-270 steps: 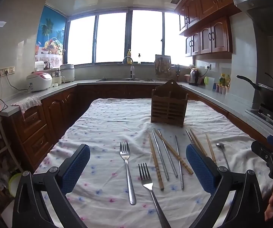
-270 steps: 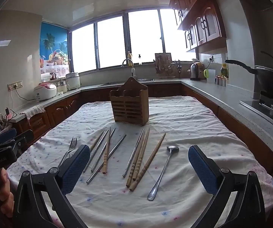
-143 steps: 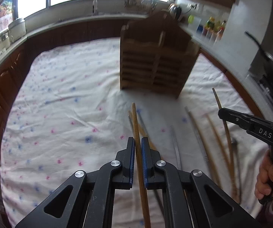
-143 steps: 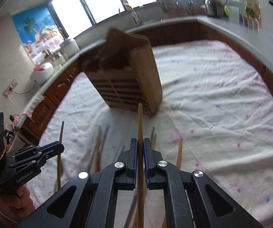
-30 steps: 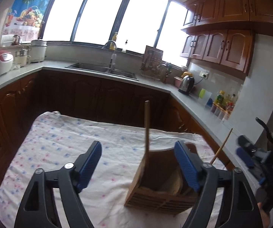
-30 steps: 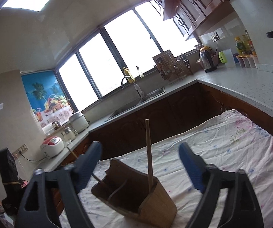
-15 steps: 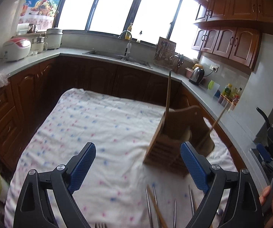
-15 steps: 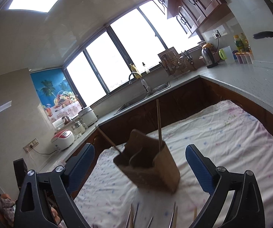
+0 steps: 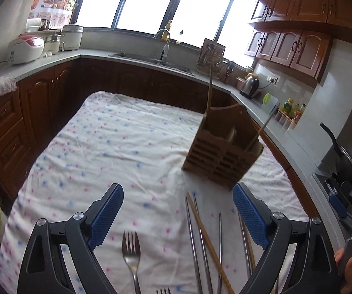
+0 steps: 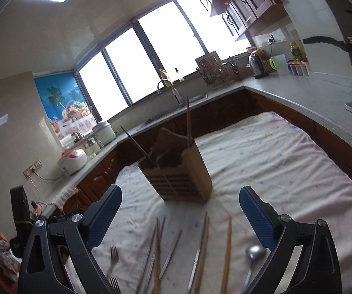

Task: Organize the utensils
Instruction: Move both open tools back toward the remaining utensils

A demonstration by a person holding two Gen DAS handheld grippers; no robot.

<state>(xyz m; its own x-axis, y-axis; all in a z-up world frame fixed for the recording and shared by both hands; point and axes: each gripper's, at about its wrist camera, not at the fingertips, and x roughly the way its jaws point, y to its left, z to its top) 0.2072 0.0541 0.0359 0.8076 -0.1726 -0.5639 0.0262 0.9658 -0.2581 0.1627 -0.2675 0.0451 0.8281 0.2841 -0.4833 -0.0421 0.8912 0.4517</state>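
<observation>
Wooden utensil holder (image 9: 221, 152), far centre of the cloth-covered bench (image 9: 107, 147): holds two wooden chopsticks (image 9: 209, 95), one per end compartment.

Still loose near the tongs: forks (image 9: 131, 252), metal and wooden chopsticks (image 10: 200, 250), spoon (image 10: 254, 254).

Left tongs (image 9: 178, 216) and right tongs (image 10: 179, 216): both wide, empty.

Progress: early.

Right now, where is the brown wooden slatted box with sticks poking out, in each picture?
Left wrist view: the brown wooden slatted utensil holder stands right of centre on the flowered white tablecloth, past the open left gripper.
Right wrist view: it stands at centre, just beyond the open right gripper.
Shared landmark: the curved sink tap under the windows.
</observation>
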